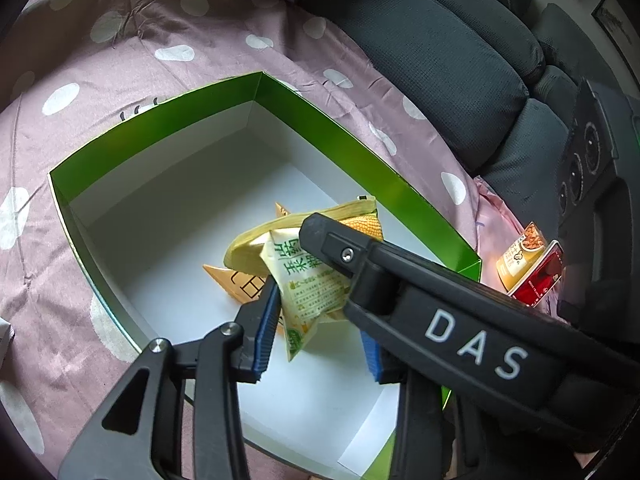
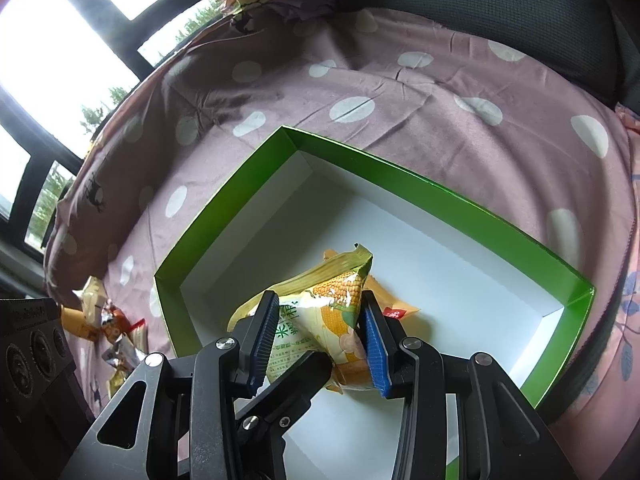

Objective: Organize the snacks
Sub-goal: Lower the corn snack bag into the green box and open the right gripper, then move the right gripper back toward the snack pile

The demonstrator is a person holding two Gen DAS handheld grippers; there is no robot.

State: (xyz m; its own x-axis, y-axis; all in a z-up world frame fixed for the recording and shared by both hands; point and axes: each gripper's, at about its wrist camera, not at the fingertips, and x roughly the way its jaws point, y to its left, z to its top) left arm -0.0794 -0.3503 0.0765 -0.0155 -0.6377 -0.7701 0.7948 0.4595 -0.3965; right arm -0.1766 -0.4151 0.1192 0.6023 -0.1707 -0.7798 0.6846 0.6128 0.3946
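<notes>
**Corn snack packet over green box, both grippers at it**

Corn snack packet (image 2: 336, 312) sits low inside green box (image 2: 440, 196), white interior, on top of an orange packet (image 2: 394, 308) lying on box floor. Box rests on pink polka-dot sheet (image 2: 360, 92).

R gripper (image 2: 320, 344): blue pads either side of corn packet, both pressed against it, so clenched on the packet. L gripper (image 1: 320, 328): jaws spread, left pad (image 1: 267, 320) touching packet edge, right pad apart from it; not gripping. R gripper's black finger crosses in front of packet in left wrist view.

Outside box: yellow cup snack (image 1: 520, 256) and red packet (image 1: 538, 280) just beside box's right wall; several loose wrappers (image 2: 108, 324) on sheet near opposite wall. Dark grey cushions (image 1: 440, 52) behind.
</notes>
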